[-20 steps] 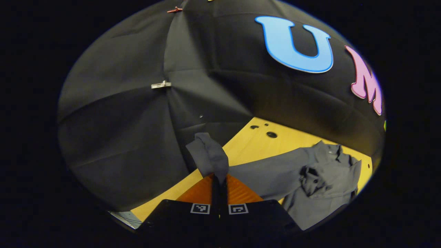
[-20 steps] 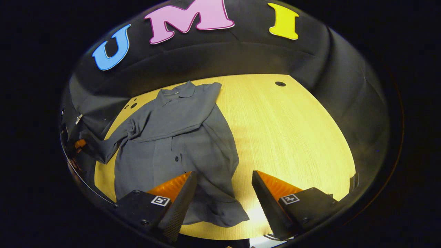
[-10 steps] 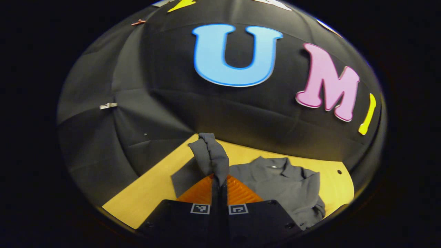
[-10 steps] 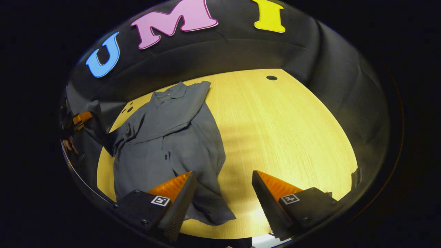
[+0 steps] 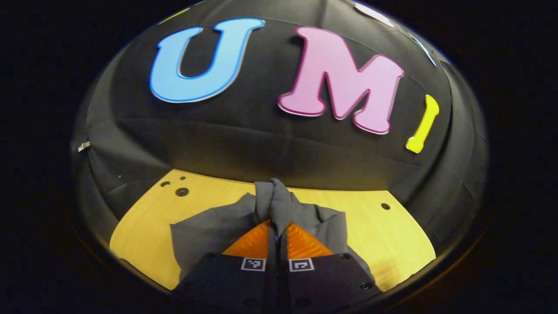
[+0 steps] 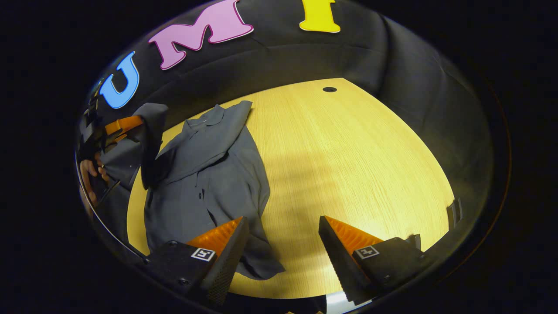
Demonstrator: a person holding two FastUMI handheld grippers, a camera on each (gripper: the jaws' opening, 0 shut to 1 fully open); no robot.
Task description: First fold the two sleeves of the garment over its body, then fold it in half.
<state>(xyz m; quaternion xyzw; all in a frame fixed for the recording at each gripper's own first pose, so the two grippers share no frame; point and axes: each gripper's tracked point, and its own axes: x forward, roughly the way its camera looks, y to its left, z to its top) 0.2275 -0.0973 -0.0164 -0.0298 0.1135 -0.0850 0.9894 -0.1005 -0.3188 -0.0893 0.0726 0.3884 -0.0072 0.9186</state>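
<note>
grey, soft cloth, the garment (image 6: pixel 205 174) lies limp along the bench's (image 6: pixel 348 148) left edge, its sleeve (image 5: pixel 273 201) pinched at the cuff by the left gripper (image 5: pixel 277 226), the right gripper (image 6: pixel 281 226) gaping wide near the hem.

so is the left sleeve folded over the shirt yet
Not yet: the left claw holds the sleeve lifted above the shirt.

A plain grey garment (image 6: pixel 205 174), with what look like small dark buttons, lies on a yellow wood-grain surface (image 6: pixel 348 157) against the booth's black cloth wall (image 5: pixel 261 139).
</note>
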